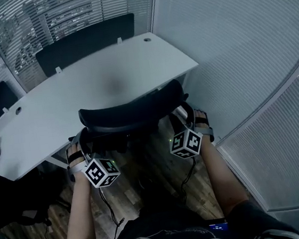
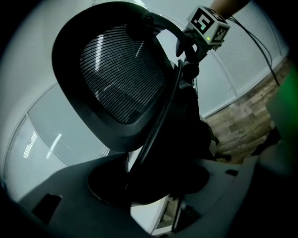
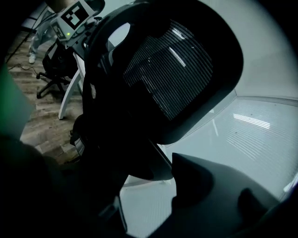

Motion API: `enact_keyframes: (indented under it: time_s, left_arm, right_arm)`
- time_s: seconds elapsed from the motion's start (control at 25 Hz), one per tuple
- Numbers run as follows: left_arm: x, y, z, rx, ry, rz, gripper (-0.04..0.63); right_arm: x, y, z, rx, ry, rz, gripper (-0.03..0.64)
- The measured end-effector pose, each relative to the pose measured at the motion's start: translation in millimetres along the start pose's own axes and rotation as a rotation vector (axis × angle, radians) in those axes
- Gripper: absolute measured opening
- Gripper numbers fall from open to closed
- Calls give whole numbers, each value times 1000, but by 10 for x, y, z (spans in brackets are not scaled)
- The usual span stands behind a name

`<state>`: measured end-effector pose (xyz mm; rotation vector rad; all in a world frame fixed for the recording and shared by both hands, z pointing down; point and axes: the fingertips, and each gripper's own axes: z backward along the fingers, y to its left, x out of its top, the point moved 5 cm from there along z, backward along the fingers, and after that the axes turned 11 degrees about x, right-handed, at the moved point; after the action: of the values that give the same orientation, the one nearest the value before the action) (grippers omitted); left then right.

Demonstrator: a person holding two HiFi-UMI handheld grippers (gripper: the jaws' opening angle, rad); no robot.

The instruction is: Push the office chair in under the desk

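Your left gripper point(image 1: 80, 144) and right gripper point(image 1: 188, 116) clamp the office chair point(image 1: 132, 112) by its backrest sides, at the desk surface point(image 1: 106, 73) edge. It probably rolls lightly; press the stiff frame, not the mesh.

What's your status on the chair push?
Left gripper and right gripper clamped on black mesh office chair, either side of backrest. Backrest at edge of white curved desk. Under-desk space hidden.

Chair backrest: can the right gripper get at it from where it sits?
Probably yes: the right gripper sits at the right edge of the backrest, frame between its jaws, nothing in the way.
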<state>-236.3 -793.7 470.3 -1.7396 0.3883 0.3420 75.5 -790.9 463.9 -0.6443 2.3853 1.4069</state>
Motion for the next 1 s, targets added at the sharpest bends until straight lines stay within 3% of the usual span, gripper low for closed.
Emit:
enact_keyframes:
  time_s: [0.2, 0.36, 0.48, 0.6, 0.76, 1.0]
  left_arm:
    - [-25, 170, 351, 9, -50, 142, 265]
    - [-2, 349, 731, -19, -149, 319, 262]
    - [39, 423, 969, -55, -188, 434, 213]
    - [88, 487, 1169, -54, -228, 522, 124]
    - [209, 459, 1378, -65, -255, 576, 47]
    - [261, 351, 1657, -41, -215, 663, 15]
  right_arm:
    - [75, 114, 457, -27, -14, -64, 268]
    - [206, 232, 860, -32, -56, -186, 267]
    - [270, 323, 1155, -24, -97, -303, 267]
    - [317, 403, 1386, -25, -112, -336, 257]
    - [305, 446, 1585, -53, -135, -357, 114]
    - [190, 537, 1699, -42, -157, -388, 53]
